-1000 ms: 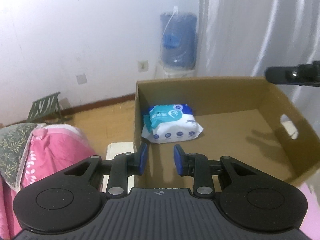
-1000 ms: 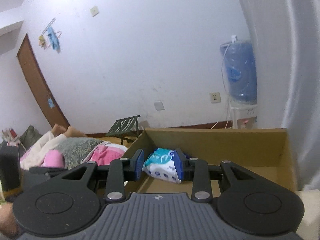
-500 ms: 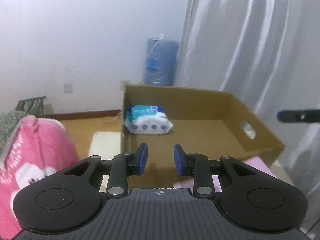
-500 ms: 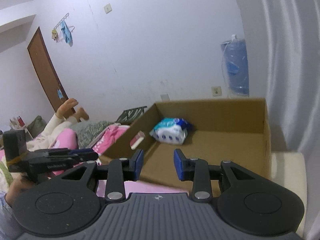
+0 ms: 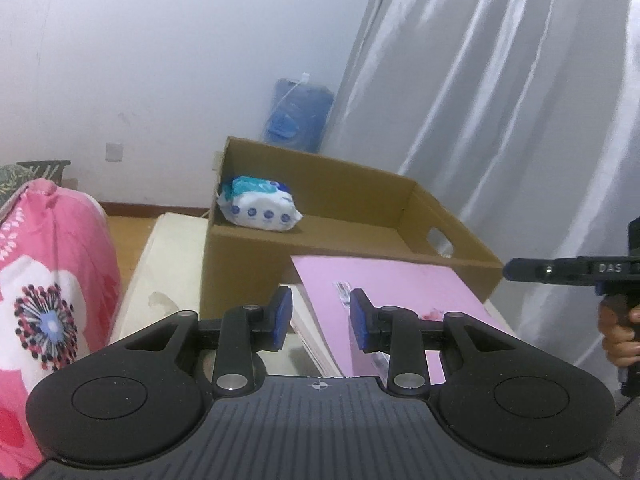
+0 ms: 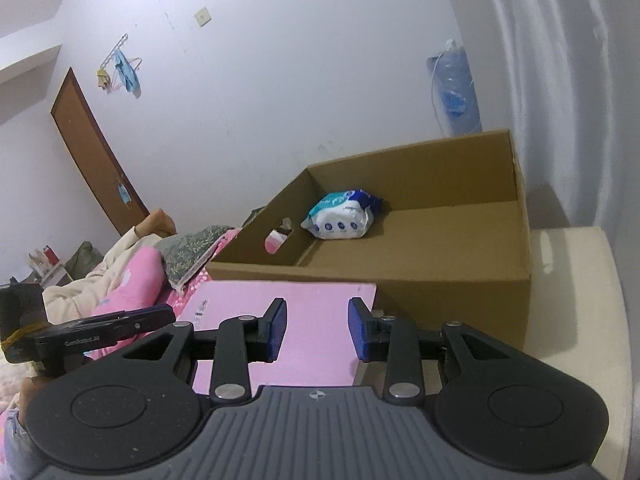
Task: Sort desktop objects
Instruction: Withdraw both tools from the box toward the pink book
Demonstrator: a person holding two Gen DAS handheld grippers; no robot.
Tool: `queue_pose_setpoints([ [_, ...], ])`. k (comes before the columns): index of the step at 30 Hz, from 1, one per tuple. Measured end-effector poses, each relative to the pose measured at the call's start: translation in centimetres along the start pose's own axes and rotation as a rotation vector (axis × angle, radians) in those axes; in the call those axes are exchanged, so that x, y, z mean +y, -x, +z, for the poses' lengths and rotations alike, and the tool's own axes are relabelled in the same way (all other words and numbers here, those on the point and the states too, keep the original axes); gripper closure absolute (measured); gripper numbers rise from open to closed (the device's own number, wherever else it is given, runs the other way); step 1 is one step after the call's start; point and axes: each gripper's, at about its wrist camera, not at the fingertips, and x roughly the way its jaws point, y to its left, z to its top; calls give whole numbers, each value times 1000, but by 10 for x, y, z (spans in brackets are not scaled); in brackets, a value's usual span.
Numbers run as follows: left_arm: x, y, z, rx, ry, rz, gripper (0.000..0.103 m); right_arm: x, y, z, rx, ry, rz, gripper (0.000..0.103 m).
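The left gripper (image 5: 318,318) and right gripper (image 6: 316,330) both hang released, blue rubber pads parted with nothing between them, above a flat, smooth pink folder (image 6: 304,320). The folder lies on a cream padded surface (image 6: 572,280), just in front of an open brown cardboard box (image 5: 352,196). A soft, crinkled plastic pack of wipes (image 5: 260,210) rests in the box's far corner.
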Motion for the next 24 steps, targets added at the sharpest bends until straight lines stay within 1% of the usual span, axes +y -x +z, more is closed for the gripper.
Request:
queue_pose_setpoints([
  [5,-2,6,-10,-9,24,-21,70,-4,1,-7,2,-16,2,66],
  [15,1,5,-21,5,80,-63,67,-16,-8,-20,36,-61,18,66],
  [24,7,9,-30,3,115,-61,60,-20,-12,-29,53,-80,22,66],
])
